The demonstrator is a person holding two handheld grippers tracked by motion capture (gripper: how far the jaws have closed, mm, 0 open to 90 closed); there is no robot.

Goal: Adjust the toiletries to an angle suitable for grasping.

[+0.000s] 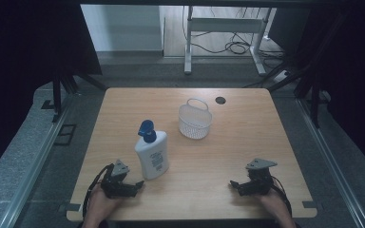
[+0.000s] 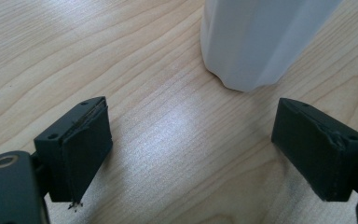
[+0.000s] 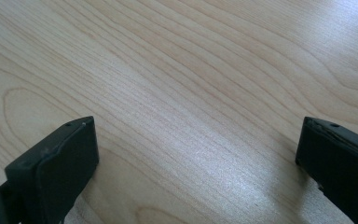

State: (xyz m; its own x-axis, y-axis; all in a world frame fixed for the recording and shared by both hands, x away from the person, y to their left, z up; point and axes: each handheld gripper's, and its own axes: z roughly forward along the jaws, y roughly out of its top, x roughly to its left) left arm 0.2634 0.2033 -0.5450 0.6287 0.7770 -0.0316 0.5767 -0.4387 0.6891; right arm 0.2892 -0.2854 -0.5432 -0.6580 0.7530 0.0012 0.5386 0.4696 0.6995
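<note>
Bottle (image 2: 261,37) top cut off — base visible

Both hands lay low at the near edge, left gripper (image 1: 139,183) and right gripper (image 1: 233,184) gaping wide, pointing inward toward each other.

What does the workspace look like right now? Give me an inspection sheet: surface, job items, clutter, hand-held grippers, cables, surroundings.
Surface: light wooden table, with a round cable hole near the far edge.
Job's things: white pump bottle with a blue top, upright, just ahead of the left hand-held gripper, not touched; white perforated basket with a handle, farther back near the middle, nothing seen in it.
Clutter: nothing seen.
Grippers: left hand-held gripper open, nothing between its jaws; right hand-held gripper open over bare wood; both low at the near edge.
Cables: a black cable trails from the left gripper; loose cables on the floor behind.
Surroundings: white desk frame beyond the table, dark curtains at both sides.
</note>
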